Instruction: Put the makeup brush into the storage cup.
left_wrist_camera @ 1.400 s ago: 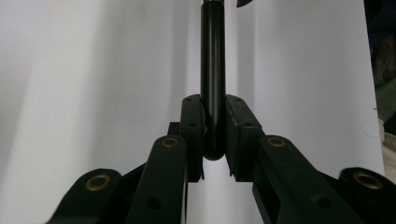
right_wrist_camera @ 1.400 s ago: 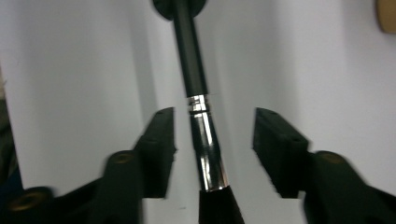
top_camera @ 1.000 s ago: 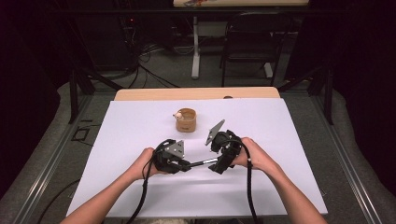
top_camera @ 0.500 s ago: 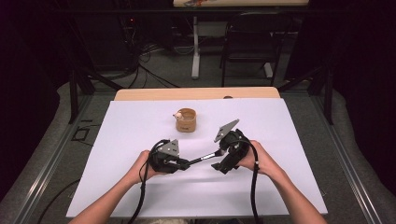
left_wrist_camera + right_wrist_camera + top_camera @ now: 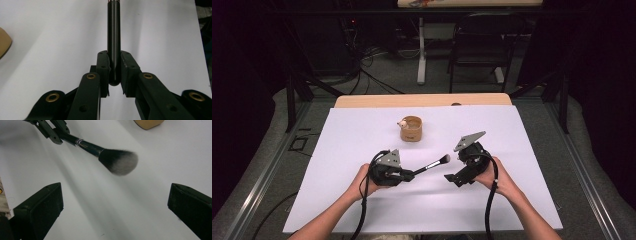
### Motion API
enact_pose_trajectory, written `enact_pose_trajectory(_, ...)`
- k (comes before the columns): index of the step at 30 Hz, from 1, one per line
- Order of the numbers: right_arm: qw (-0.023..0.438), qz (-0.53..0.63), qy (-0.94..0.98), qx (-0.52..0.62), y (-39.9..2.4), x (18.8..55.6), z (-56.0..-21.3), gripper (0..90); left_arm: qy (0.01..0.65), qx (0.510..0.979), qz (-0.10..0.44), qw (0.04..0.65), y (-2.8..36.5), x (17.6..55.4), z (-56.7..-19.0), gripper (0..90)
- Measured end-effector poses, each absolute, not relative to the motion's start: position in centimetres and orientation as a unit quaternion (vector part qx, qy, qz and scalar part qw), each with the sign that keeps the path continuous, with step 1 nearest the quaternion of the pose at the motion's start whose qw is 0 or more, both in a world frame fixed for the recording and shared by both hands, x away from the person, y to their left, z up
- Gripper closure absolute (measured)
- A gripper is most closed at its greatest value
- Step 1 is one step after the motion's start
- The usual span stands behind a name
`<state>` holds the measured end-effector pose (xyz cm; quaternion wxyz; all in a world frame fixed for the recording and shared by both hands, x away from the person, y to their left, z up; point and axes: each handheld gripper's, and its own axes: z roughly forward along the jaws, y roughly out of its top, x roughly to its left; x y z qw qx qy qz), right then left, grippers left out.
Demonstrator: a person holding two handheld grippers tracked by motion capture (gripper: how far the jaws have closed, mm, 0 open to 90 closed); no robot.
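Your left hand-held gripper (image 5: pixel 404 174) pinches the brush (image 5: pixel 432 164) by its handle end above the white desk (image 5: pixel 532 145), so its soft tip points at your wide-open right hand-held gripper (image 5: pixel 451 177).

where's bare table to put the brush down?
Free: the white sheet right of the wooden cup, and the wide strip left of it, out to the sheet's left edge. Crowded: the near middle, where the left hand-held gripper holds the brush toward the open right hand-held gripper.
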<state>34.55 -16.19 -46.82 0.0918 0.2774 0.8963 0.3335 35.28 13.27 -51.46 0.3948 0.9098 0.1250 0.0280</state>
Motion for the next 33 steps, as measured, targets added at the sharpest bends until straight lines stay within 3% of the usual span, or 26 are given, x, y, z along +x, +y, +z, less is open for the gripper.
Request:
enact_pose_trajectory(10,0.066,0.355,0.888,0.285,-15.9,34.1,-47.4,0.0,0.141,0.890,0.035,0.432,13.2,35.1,-51.4,79.3)
enact_pose_trajectory(33,0.069,0.389,0.869,0.297,-15.3,33.8,-47.8,1.0,0.207,0.826,0.017,0.524,12.9,35.6,-52.4,79.3)
